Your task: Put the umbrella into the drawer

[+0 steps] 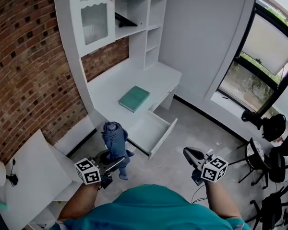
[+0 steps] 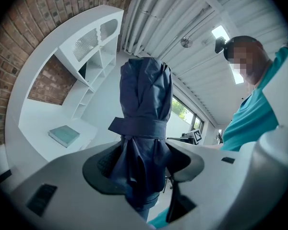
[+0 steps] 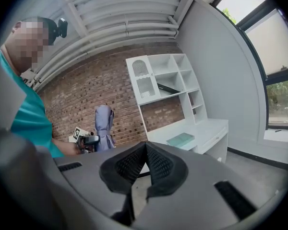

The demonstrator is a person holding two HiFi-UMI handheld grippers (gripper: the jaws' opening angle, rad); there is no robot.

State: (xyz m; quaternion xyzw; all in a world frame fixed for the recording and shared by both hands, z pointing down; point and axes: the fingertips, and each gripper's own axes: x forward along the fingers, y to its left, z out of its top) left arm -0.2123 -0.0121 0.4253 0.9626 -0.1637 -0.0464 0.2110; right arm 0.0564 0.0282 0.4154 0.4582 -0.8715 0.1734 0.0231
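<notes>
A folded dark blue umbrella [image 1: 114,143] stands upright in my left gripper [image 1: 116,164], whose jaws are shut on its lower part. In the left gripper view the umbrella [image 2: 144,128] fills the middle, strap wrapped round it. The white desk's drawer [image 1: 151,131] stands pulled out ahead of the umbrella, and nothing shows inside it. My right gripper [image 1: 192,155] hangs over the floor to the right, jaws shut together with nothing between them [image 3: 145,169]. The right gripper view also catches the umbrella [image 3: 104,128] at left.
A teal book [image 1: 134,98] lies on the white desk [image 1: 110,87] under white wall shelves [image 1: 134,18]. A brick wall runs along the left. Another white tabletop [image 1: 29,169] is at lower left. Black chairs [image 1: 273,147] stand by the window at right.
</notes>
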